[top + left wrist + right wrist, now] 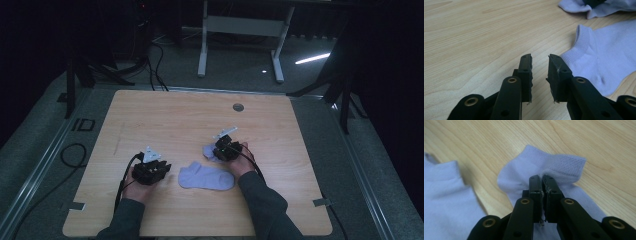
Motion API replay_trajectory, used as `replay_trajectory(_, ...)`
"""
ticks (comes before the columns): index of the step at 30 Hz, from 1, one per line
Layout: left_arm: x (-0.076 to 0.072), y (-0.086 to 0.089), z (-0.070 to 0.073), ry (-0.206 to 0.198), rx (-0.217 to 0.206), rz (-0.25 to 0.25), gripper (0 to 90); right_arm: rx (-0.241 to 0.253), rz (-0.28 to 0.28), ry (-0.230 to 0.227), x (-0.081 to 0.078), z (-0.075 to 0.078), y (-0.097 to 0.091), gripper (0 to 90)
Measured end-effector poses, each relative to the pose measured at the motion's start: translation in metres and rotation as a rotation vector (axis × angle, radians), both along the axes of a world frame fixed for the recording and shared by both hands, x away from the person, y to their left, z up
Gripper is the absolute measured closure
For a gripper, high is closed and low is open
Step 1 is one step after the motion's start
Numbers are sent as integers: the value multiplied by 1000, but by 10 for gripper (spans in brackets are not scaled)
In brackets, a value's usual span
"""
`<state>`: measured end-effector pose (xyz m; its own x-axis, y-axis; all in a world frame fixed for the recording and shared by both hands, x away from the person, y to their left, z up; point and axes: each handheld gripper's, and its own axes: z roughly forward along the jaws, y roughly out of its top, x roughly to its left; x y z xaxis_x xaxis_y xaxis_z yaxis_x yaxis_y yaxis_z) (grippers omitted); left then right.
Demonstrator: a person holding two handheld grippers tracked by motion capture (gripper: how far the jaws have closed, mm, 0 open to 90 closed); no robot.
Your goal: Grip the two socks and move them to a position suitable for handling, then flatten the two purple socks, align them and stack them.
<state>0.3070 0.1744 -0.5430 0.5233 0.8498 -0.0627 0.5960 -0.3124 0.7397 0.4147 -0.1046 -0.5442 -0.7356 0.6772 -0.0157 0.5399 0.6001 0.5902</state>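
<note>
Two pale lilac ankle socks lie on the wooden table. One sock is spread flat between my hands. The other sock is bunched a little farther back, and my right gripper is shut on it, with the fabric just behind its ribbed cuff pinched between the pads. My left gripper rests low over bare wood just left of the flat sock's cuff, jaws a little apart with nothing between them.
A round grey grommet sits near the table's far edge. Cables trail from both grippers toward the near edge. Beyond the table are a white desk frame and dark stand legs on grey carpet.
</note>
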Motion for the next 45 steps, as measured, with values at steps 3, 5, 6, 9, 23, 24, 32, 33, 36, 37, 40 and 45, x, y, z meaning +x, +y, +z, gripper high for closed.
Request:
replay_trajectory(3, 0, 0, 0, 0, -1, 1, 726, 7, 10, -15, -5, 6, -4, 863)
replay_trajectory(5, 0, 1, 1, 0, 1, 0, 726, 14, 13, -30, -9, 13, -8, 863)
replay_trajectory(6, -1, 1, 1, 1, 1, 0, 725, 21, 15, -37, -11, 16, -10, 863)
replay_trajectory(9, 0, 1, 1, 0, -1, 3, 726, 35, 17, -55, -17, 24, -15, 863)
replay_trajectory(23, 2, 1, 0, 2, 1, 1, 725, 68, 24, -118, -38, 54, -29, 862)
replay_trajectory(24, 2, 1, 0, 3, 0, 2, 725, 69, 21, -118, -39, 55, -29, 862)
replay_trajectory(32, 2, 0, 1, -3, -2, 2, 725, 80, 20, -123, -41, 56, -31, 862)
replay_trajectory(33, 2, 1, 1, -3, 2, 0, 725, 79, 19, -122, -42, 56, -30, 861)
replay_trajectory(36, 2, 1, 1, -4, 0, -1, 725, 81, 22, -123, -43, 57, -30, 862)
replay_trajectory(37, 1, 1, 2, -5, -2, -2, 725, 80, 22, -123, -43, 57, -30, 862)
replay_trajectory(40, 1, 0, 3, -10, -7, -1, 725, 84, 20, -125, -45, 58, -29, 862)
replay_trajectory(45, 1, 0, 2, -8, -7, -1, 725, 91, 27, -143, -48, 65, -30, 862)
